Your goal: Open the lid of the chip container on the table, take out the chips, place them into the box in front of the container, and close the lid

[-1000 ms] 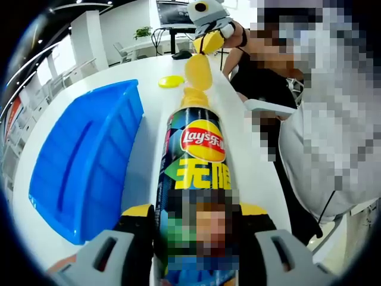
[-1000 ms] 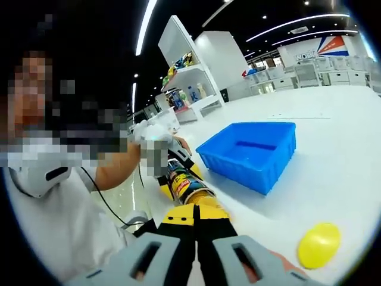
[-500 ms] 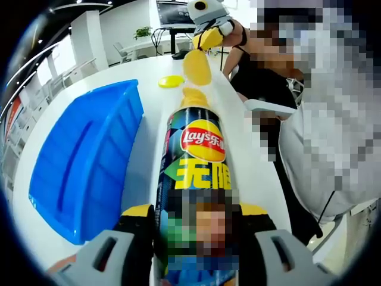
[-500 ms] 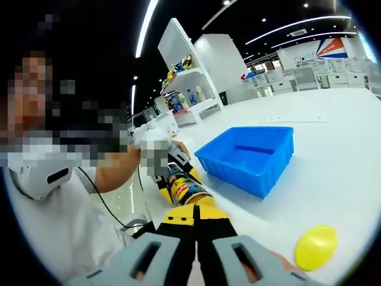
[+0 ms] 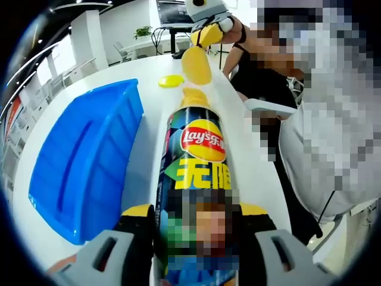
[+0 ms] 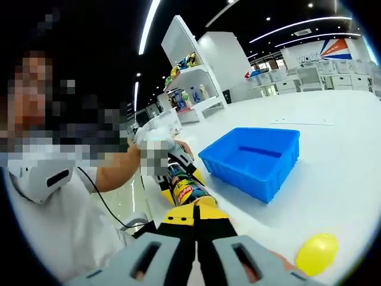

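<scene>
With the yellow lid (image 5: 171, 80) off on the desk (image 5: 149, 68), the left gripper (image 5: 196, 238) fingers clamp the lying chip container (image 5: 195, 173) while the right gripper (image 6: 195, 229) fingers pinch the chip stack (image 5: 196, 64) drawn from its mouth at 12 o'clock, likely next swung to the blue box (image 5: 83, 161) at 9 o'clock.

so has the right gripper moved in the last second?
Yes. In the left gripper view the right gripper, shut on the chips, has drawn up and away from the chip container.
</scene>
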The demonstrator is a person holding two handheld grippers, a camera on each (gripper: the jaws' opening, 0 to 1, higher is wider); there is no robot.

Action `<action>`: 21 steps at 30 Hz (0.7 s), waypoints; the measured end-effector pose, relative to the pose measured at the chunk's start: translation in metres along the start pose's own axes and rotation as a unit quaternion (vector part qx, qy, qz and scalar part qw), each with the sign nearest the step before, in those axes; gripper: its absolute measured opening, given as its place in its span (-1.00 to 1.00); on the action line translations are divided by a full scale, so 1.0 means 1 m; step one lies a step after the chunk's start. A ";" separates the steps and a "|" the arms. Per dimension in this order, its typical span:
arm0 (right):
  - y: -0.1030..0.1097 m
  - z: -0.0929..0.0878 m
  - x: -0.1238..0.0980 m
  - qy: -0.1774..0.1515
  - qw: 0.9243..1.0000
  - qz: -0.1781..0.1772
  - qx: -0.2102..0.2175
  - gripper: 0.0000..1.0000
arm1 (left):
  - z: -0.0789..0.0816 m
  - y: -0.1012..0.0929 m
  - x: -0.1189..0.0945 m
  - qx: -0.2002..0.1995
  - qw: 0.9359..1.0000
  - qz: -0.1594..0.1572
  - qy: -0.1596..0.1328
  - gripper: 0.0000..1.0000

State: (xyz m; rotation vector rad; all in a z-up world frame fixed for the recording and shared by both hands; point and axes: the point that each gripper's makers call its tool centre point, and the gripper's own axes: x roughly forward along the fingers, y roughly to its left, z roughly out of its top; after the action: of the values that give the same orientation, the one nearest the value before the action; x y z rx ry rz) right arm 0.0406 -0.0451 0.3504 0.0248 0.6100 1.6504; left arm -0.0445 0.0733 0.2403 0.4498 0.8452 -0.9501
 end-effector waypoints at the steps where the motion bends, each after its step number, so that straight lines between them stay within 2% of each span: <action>1: 0.000 0.001 0.000 0.000 1.000 -0.001 0.000 -0.99 | 0.000 0.000 0.000 0.000 1.000 0.000 0.000 0.10; 21: -0.004 0.033 0.017 0.025 0.999 0.002 -0.029 -0.99 | -0.001 0.001 0.000 -0.001 1.000 -0.003 0.001 0.11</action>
State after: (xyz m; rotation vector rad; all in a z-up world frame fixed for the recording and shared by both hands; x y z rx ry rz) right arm 0.0524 -0.0167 0.3714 -0.0570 0.5999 1.6754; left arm -0.0439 0.0742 0.2397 0.4468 0.8491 -0.9544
